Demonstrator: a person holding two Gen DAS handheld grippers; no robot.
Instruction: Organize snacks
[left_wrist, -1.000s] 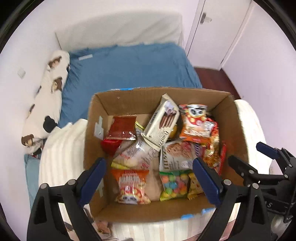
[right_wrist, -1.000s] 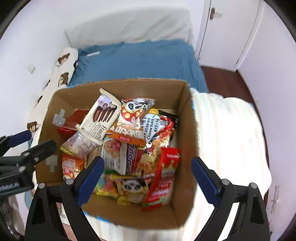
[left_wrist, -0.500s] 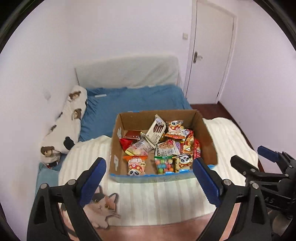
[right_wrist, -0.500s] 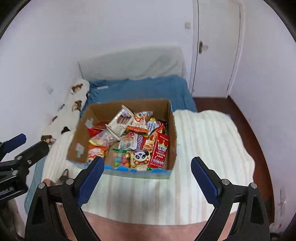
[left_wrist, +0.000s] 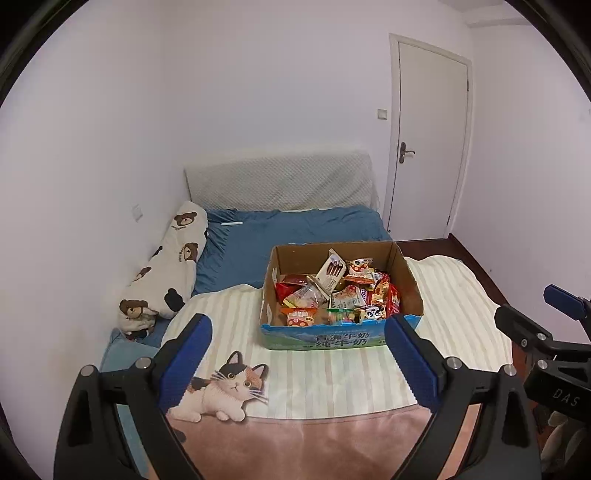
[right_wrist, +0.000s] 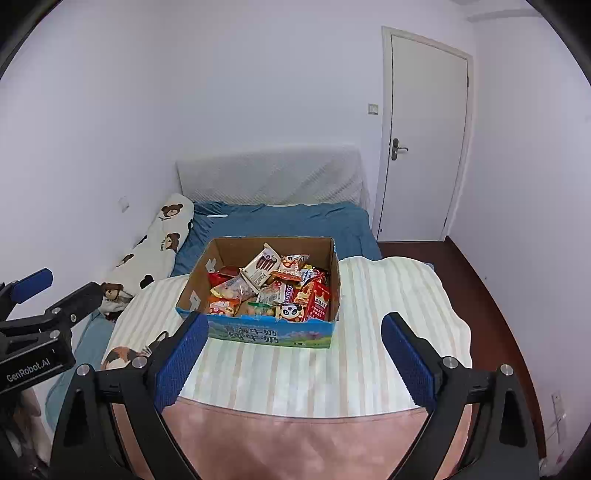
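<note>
1 cardboard box (left_wrist: 341, 338) | 2 grippers, jaws apart: left gripper (left_wrist: 297, 354), right gripper (right_wrist: 291, 350)

Both wrist views look down the bed (left_wrist: 295, 229) from its foot, well back, side by side, sharing the box (left_wrist: 340, 336) (right_wrist: 269, 332).

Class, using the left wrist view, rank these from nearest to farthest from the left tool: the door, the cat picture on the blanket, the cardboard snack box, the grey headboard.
1. Cat picture, on the blanket by the left tool's left finger.
2. Cardboard snack box, middle of the bed, straight ahead.
3. Grey headboard, against the far wall.
4. Door, far right corner; only slightly beyond the headboard.
</note>
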